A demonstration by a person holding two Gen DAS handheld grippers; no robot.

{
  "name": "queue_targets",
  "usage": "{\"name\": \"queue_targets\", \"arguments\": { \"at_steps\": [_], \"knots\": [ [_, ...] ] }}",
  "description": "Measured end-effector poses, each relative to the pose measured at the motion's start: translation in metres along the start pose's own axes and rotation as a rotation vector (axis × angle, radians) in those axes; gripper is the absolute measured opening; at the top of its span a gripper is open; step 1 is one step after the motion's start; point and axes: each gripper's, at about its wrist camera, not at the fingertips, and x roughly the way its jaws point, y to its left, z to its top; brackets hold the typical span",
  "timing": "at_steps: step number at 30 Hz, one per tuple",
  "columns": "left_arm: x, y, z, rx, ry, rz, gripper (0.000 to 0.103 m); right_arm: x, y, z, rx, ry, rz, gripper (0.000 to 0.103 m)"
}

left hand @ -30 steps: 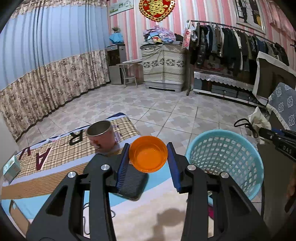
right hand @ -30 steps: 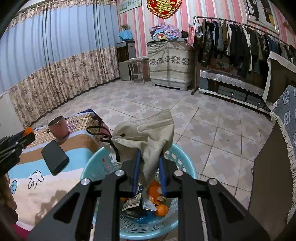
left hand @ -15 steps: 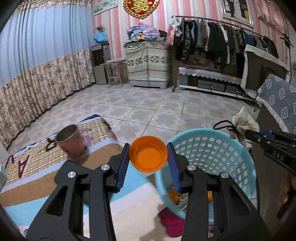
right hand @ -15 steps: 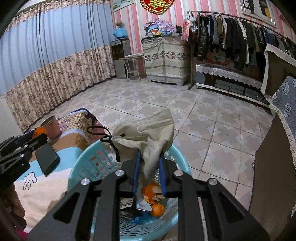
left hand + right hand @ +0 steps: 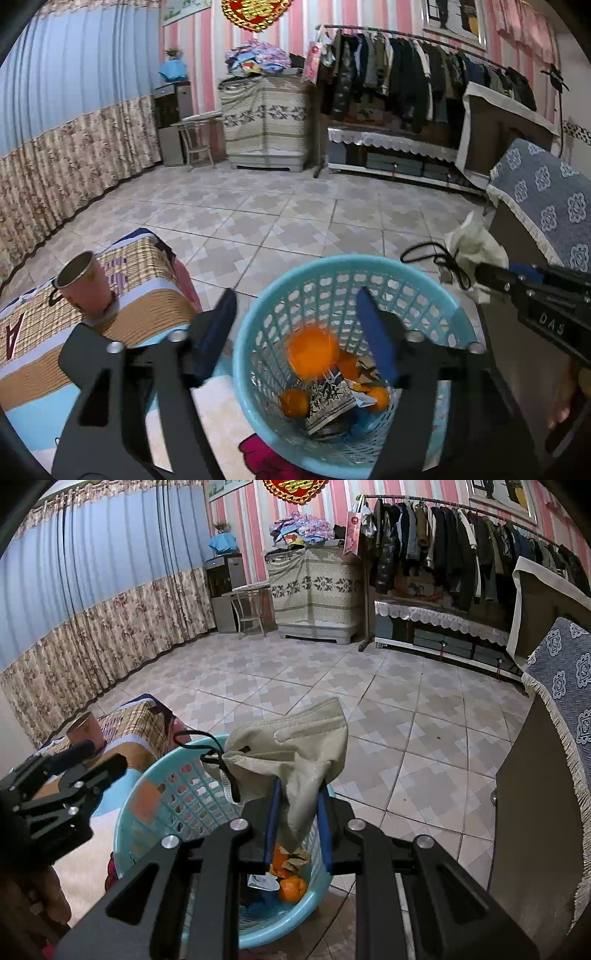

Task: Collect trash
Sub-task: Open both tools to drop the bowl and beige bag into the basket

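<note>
A light blue plastic basket stands beside the bed; it also shows in the right wrist view. My left gripper is open above it, and an orange cup, blurred, is falling inside toward orange peels and a wrapper. My right gripper is shut on a beige face mask with black ear loops, held over the basket's right rim. That mask also shows in the left wrist view.
A pink metal cup stands on the striped bed cover at left. A cloth-covered cabinet is close on the right. Tiled floor stretches to a clothes rack and curtains.
My left gripper moved right over the basket and opened; the orange cup left its jaws and drops into the basket. My right gripper still holds the mask.
</note>
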Motion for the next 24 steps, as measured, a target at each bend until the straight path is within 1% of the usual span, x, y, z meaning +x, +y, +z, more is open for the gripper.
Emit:
{"name": "queue_targets", "arguments": {
  "at_steps": [4, 7, 8, 11, 12, 15, 17, 18, 19, 20, 22, 24],
  "knots": [
    [-0.011, 0.015, 0.002, -0.013, -0.008, 0.043, 0.076, 0.003, 0.004, -0.002, 0.001, 0.008, 0.010, 0.019],
    [-0.023, 0.032, 0.005, -0.028, -0.027, 0.087, 0.087, 0.005, 0.009, -0.006, 0.002, 0.015, 0.015, 0.020],
    [-0.030, 0.039, 0.006, -0.036, -0.039, 0.106, 0.089, 0.007, 0.010, -0.006, 0.004, 0.018, 0.018, 0.020],
    [-0.042, 0.053, 0.006, -0.043, -0.056, 0.133, 0.092, 0.012, 0.016, -0.008, 0.008, 0.026, 0.026, 0.020],
    [-0.047, 0.058, 0.005, -0.045, -0.065, 0.149, 0.093, 0.015, 0.019, -0.008, 0.006, 0.032, 0.030, 0.023],
    [-0.057, 0.069, 0.005, -0.059, -0.078, 0.176, 0.096, 0.022, 0.030, -0.007, -0.005, 0.043, 0.036, 0.023],
    [-0.064, 0.075, 0.003, -0.075, -0.085, 0.187, 0.097, 0.028, 0.035, -0.005, -0.008, 0.053, 0.038, 0.028],
    [-0.066, 0.077, 0.001, -0.078, -0.085, 0.190, 0.097, 0.032, 0.040, -0.005, -0.009, 0.059, 0.036, 0.032],
    [-0.067, 0.080, 0.001, -0.081, -0.086, 0.193, 0.097, 0.034, 0.042, -0.004, -0.011, 0.062, 0.035, 0.039],
    [-0.070, 0.082, 0.000, -0.083, -0.085, 0.196, 0.097, 0.036, 0.045, -0.004, -0.016, 0.066, 0.034, 0.044],
    [-0.072, 0.085, -0.002, -0.084, -0.081, 0.206, 0.097, 0.040, 0.051, -0.004, -0.029, 0.072, 0.032, 0.065],
    [-0.074, 0.088, -0.003, -0.087, -0.081, 0.213, 0.098, 0.044, 0.054, -0.003, -0.027, 0.075, 0.039, 0.074]
  ]
}}
